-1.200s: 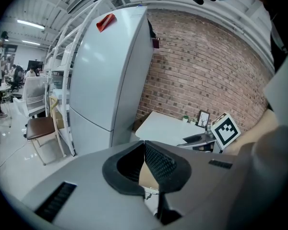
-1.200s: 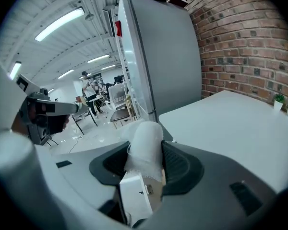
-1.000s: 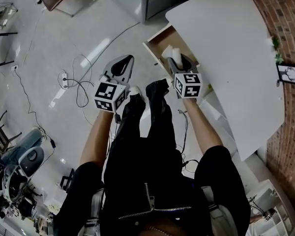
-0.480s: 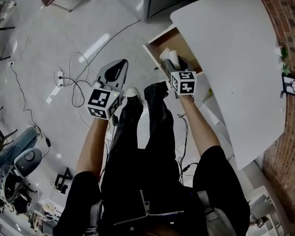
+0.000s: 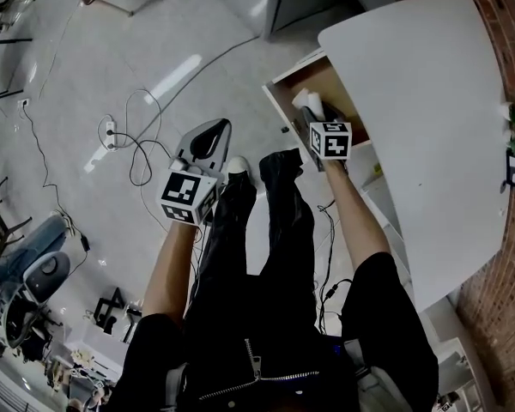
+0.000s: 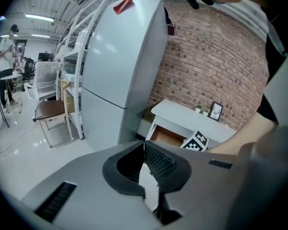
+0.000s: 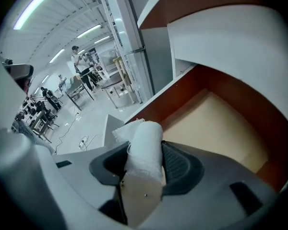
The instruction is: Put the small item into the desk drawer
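Note:
My right gripper [image 7: 143,153] is shut on a small white gauze roll [image 7: 145,145], which stands upright between the pads. In the head view that right gripper [image 5: 313,110] hangs over the open desk drawer [image 5: 324,80], with the gauze roll [image 5: 305,99] just above its wooden bottom. The drawer [image 7: 221,123] fills the right gripper view: tan floor, brown walls, white desk top above. My left gripper [image 5: 208,136] stays over the floor to the left of the legs, its jaws closed together with nothing between them. In the left gripper view the left gripper [image 6: 145,150] points toward the desk.
The white desk [image 5: 421,101] stands along a brick wall [image 5: 506,33]. A tall white cabinet [image 6: 120,66] rises beside the desk. Cables and a power strip [image 5: 112,133] lie on the glossy floor. A chair [image 6: 50,109] and shelving stand further off, with people in the distance.
The right gripper with the gauze roll has stayed over the open drawer while the head view shifted a little. The left gripper has hardly moved.

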